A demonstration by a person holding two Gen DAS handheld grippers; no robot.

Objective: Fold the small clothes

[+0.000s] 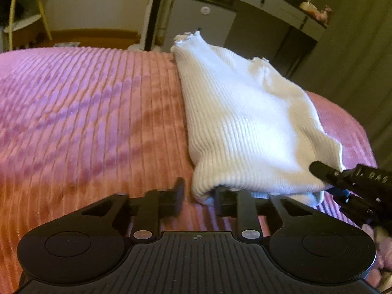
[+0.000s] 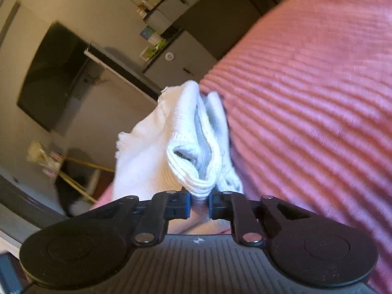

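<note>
In the left wrist view, the left gripper (image 1: pixel 198 193) sits low over the pink ribbed blanket (image 1: pixel 85 112). Its jaws stand narrowly apart; the right finger is tucked under the near folded edge of the white ribbed garment (image 1: pixel 245 127), while the left finger stands just left of that edge on the bare blanket. Whether the pads actually pinch the cloth cannot be told from here. At the near right corner of the garment, the right gripper (image 1: pixel 321 171) reaches in from the right with its dark tip lying against the cloth, and part of a hand (image 1: pixel 378 240) shows behind it at the frame's edge.

In the right wrist view, the right gripper (image 2: pixel 199 204) has its jaws drawn close together and clamped on a bunched, rolled hem of the white ribbed garment (image 2: pixel 171 147), which rises from between the pads and spreads away to the far left.

The garment lies stretched lengthwise along the right part of the blanket, its near end doubled over and its far end, with a frilled edge, reaching the blanket's far edge. Beyond the bed stands a grey cabinet (image 1: pixel 203 22) with small items on top; a dark screen (image 2: pixel 51 76) hangs on the wall in the right wrist view.
</note>
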